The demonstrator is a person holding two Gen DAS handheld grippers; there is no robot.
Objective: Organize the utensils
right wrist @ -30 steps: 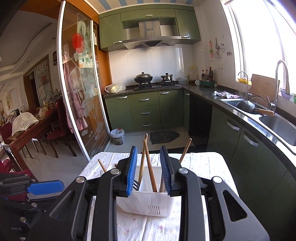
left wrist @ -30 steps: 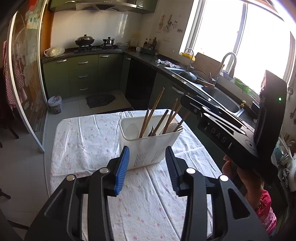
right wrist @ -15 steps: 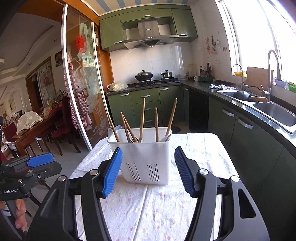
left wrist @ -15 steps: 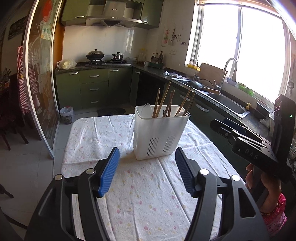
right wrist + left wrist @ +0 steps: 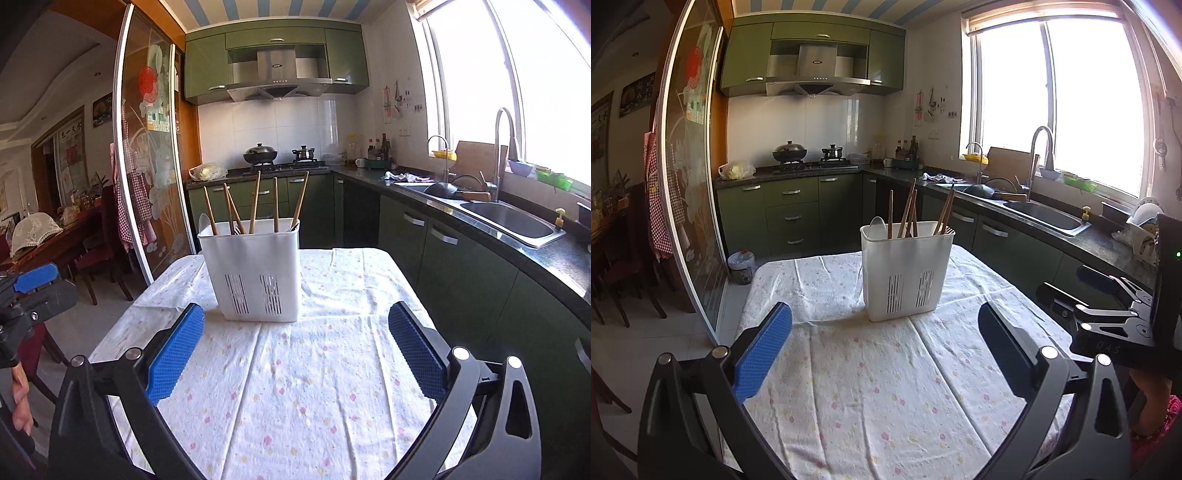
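While utensils [image 5: 255, 201] fill caddy [image 5: 258, 273], both grippers [image 5: 884, 354] [image 5: 295, 350] gape, empty

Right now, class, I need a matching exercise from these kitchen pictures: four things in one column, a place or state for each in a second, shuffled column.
Things
1. white plastic utensil holder
2. wooden chopsticks
3. left gripper
4. black lidded wok

Places or states
A. on the stove
B. open, holding nothing
C. upright on the flowered tablecloth
D. standing inside the holder

Pairs: 1-C, 2-D, 3-B, 4-A
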